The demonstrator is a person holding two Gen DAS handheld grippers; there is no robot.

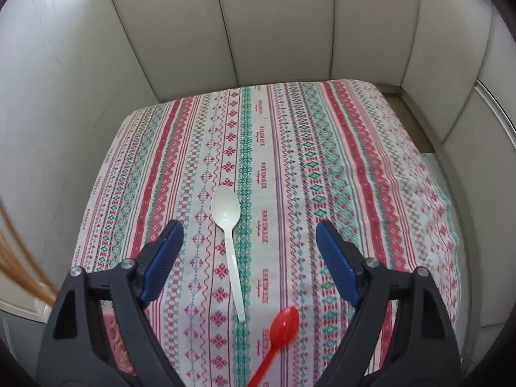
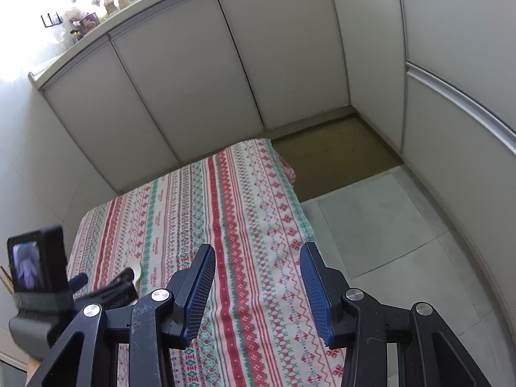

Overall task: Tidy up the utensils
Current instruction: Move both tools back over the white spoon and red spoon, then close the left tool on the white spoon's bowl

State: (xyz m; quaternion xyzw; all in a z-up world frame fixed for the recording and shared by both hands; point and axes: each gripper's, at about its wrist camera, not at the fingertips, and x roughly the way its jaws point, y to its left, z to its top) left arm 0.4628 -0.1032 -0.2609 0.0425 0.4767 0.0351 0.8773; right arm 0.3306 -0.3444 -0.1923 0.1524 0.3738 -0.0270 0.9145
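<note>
On the patterned tablecloth (image 1: 322, 148), the word "HANDMADE" was seen printed repeatedly in red along pale stripes running from the near edge to the far edge; finer script under it could not be read. In the left wrist view, the left gripper (image 1: 248, 235) was held wide over the near part of the table with nothing between its blue pads (image 1: 164, 254), and a white spoon (image 1: 227, 222) was seen lying on the cloth between them, bowl toward the far edge. A red spoon (image 1: 279, 332) lay just beside the white handle's end, toward the near edge, apart from it. In the right wrist view, neither spoon was fully shown; only the white bowl (image 2: 134, 266) was glimpsed beyond the left gripper's camera (image 2: 35, 266). The right gripper (image 2: 256, 277) was spread wide and empty near the table's right edge, with grey floor tiles (image 2: 387, 225) visible only there.
</note>
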